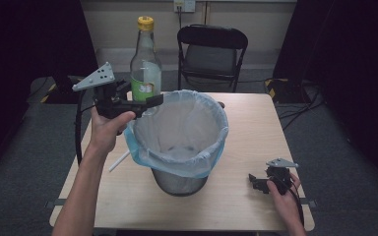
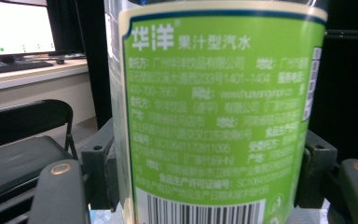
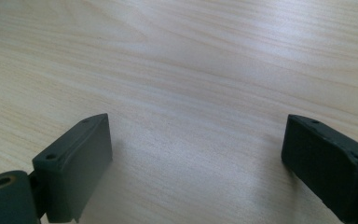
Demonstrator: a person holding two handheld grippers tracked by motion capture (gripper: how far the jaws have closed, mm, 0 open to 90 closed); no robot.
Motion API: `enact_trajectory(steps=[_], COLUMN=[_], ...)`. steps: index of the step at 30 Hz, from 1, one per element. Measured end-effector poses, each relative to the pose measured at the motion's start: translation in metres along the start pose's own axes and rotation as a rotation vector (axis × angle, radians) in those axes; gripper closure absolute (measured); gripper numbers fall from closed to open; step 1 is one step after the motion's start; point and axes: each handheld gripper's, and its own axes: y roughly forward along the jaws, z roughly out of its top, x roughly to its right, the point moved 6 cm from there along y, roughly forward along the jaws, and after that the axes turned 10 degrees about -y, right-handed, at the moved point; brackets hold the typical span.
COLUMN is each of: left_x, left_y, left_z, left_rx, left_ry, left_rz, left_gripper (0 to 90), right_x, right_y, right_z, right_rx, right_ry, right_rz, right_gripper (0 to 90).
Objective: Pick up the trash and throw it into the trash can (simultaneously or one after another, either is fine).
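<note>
The left gripper [image 1: 140, 101] holds a clear glass bottle [image 1: 144, 64] upright by its green label [image 2: 223, 116], lifted above the surface [image 1: 256, 128] just off the near-left rim of the wire bin [image 1: 179, 179], whose pale blue liner bag [image 1: 211, 152] is folded down over the edge. In the left gripper view the jaws press on either side of the label, low down near the barcode, so most of the bottle, up to its yellow cap [image 1: 145, 22], stands above the grip. That looks top-heavy, and glass is slick, so the squeeze should stay firm while the hand carries the bottle sideways over the middle of the opening. It seems best to bring the base well inside the rim before letting go, lowering it as far into the bag as the wrist allows, since a drop from this height could crack the glass or tear the liner. Keeping it upright until it is past the rim should stop the neck from catching the bag's folded edge. The right gripper [image 1: 259, 183] rests low on the surface to the right of the bin, its jaws wide apart and holding nothing; it could steady the bin if it shifts. A white straw [image 1: 119, 161] lies on the surface to the left of the bin.
</note>
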Motion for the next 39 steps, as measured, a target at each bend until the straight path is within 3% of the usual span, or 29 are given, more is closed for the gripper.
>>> enact_trajectory(steps=[11, 16, 17, 22, 30, 39], left_x=[0.003, -0.001, 0.000, -0.003, -0.009, -0.021], left_y=[0.013, 0.010, 0.004, -0.001, -0.003, -0.017], left_z=[-0.005, -0.002, 0.004, 0.005, 0.001, -0.007], left_rx=[-0.022, 0.010, 0.057, 0.046, 0.051, 0.038], left_ry=[-0.025, -0.041, -0.062, -0.048, -0.060, -0.071], left_rz=[-0.063, -0.066, -0.097, -0.070, -0.052, -0.012], left_gripper=[27.2, 27.6, 27.6, 26.2, 25.4, 24.7], right_x=[0.000, 0.000, 0.000, 0.000, 0.000, 0.000], right_y=[0.000, 0.000, 0.000, 0.000, 0.001, 0.001], right_z=[0.000, 0.000, 0.000, 0.000, 0.001, 0.001], right_rx=[0.000, -0.001, -0.001, -0.003, -0.001, -0.002], right_ry=[0.000, 0.001, 0.001, 0.004, 0.003, 0.003], right_rz=[0.000, 0.000, 0.001, 0.001, 0.001, 0.001], right_gripper=[7.7, 7.7, 7.7, 7.8, 7.8, 7.7])
